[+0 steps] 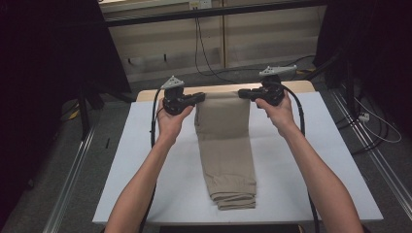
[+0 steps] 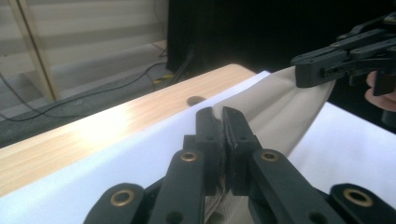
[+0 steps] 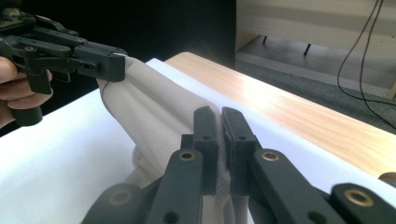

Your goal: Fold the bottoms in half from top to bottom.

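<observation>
1. Because both claws must carry one edge together, the left gripper has its jaws pressed shut on the far left corner of the khaki trousers; in the left gripper view the cloth is pinched thin between the two pads.

2. While the left side is clamped, the right gripper has its jaws closed in the same way on the far right corner, and the right gripper view shows a fold of fabric squeezed between its fingertips.

3. Between the two claws the far edge of the trousers is stretched almost straight and lifted a little off the surface. I judge that this tension keeps the cloth flat, so that it can be folded without wrinkles.

4. The trousers lie lengthwise down the middle of the white table cover, already doubled leg on leg. The near end rests in stacked layers close to the near edge of the table, so its weight probably anchors the garment.

5. Each hand holds its gripper from the outer side, the jaws pointing inward toward each other, so the forearms stay clear of the cloth.

6. Beyond the white cover a strip of wooden tabletop is bare at the far side, and cables lie on the floor behind it.

7. The next move, as I judge, is to bring the held edge toward the near end for one more fold.
</observation>
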The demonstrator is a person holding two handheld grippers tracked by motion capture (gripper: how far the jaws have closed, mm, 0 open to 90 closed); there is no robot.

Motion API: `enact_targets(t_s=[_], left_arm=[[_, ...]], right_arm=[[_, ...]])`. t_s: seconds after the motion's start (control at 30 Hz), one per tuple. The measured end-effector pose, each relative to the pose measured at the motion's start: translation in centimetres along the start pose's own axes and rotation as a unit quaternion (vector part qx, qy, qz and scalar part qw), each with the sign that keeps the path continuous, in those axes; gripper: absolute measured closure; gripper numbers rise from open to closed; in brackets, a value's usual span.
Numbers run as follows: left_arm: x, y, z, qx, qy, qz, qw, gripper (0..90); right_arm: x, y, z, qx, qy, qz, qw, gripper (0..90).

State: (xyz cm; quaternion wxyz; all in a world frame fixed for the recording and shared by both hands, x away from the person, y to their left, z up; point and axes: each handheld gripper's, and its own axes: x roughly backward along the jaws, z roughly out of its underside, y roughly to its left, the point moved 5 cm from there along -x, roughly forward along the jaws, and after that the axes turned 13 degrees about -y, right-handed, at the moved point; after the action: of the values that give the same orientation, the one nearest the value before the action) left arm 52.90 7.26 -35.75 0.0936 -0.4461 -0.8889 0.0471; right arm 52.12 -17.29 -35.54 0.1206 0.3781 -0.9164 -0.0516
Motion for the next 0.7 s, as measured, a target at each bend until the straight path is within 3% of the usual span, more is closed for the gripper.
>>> enact_targets(t_s=[0.27, 0.5, 0.63, 0.7], left_arm=[[2.7, -2.6, 1.5, -0.009, 0.019, 0.023, 0.9995, 86.5], [4.5, -5.4, 2.3, -0.026, 0.028, 0.05, 0.998, 86.4], [5.4, -6.2, 3.4, -0.018, 0.036, 0.062, 0.9973, 86.3], [5.9, -6.7, 4.4, -0.025, 0.045, 0.064, 0.9966, 86.3]], right_arm=[[2.3, 2.5, 1.8, -0.007, -0.001, -0.025, 0.9997, 85.7], [4.5, 4.4, 3.6, 0.003, 0.017, -0.034, 0.9993, 85.6], [5.6, 5.1, 4.5, -0.006, 0.016, -0.04, 0.999, 85.6], [6.0, 5.5, 5.2, -0.011, 0.017, -0.045, 0.9988, 85.6]])
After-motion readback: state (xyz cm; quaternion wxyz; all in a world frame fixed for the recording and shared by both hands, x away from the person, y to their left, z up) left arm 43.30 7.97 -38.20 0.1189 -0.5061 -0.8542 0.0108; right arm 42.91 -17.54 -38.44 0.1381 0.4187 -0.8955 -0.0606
